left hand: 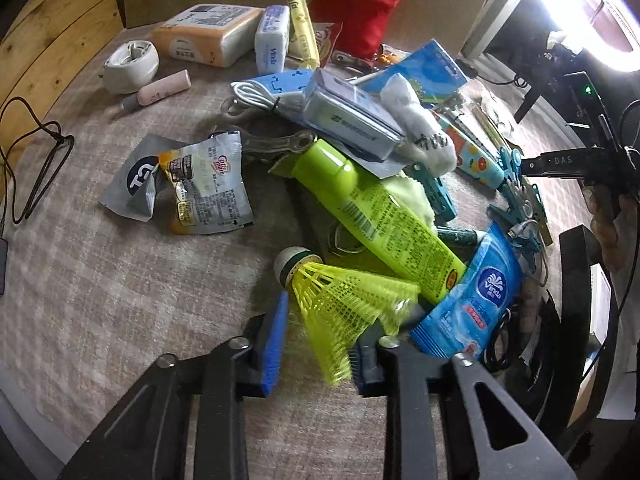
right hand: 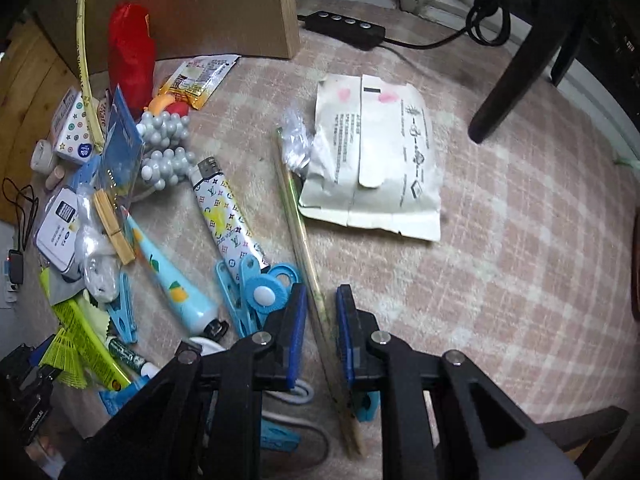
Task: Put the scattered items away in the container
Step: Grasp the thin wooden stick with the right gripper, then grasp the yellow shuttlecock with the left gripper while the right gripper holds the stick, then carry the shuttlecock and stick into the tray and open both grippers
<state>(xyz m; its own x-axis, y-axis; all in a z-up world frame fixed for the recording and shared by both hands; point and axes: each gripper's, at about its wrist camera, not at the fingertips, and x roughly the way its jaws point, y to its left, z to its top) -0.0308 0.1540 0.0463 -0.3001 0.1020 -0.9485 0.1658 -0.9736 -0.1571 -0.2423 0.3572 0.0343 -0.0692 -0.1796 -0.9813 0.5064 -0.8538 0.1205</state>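
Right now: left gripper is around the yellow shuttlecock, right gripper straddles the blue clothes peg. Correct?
Half right. The left gripper does have the yellow shuttlecock between its fingers. The right gripper, though, straddles a thin stick lying on the cloth, not a blue peg; the pegs lie just beside it. The right wrist view shows this.

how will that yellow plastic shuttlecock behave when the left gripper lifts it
The yellow plastic shuttlecock is probably very light, since its skirt is open mesh. That skirt likely flexes between the left gripper pads. If dropped, its rounded white and green cap could make it roll in an arc.
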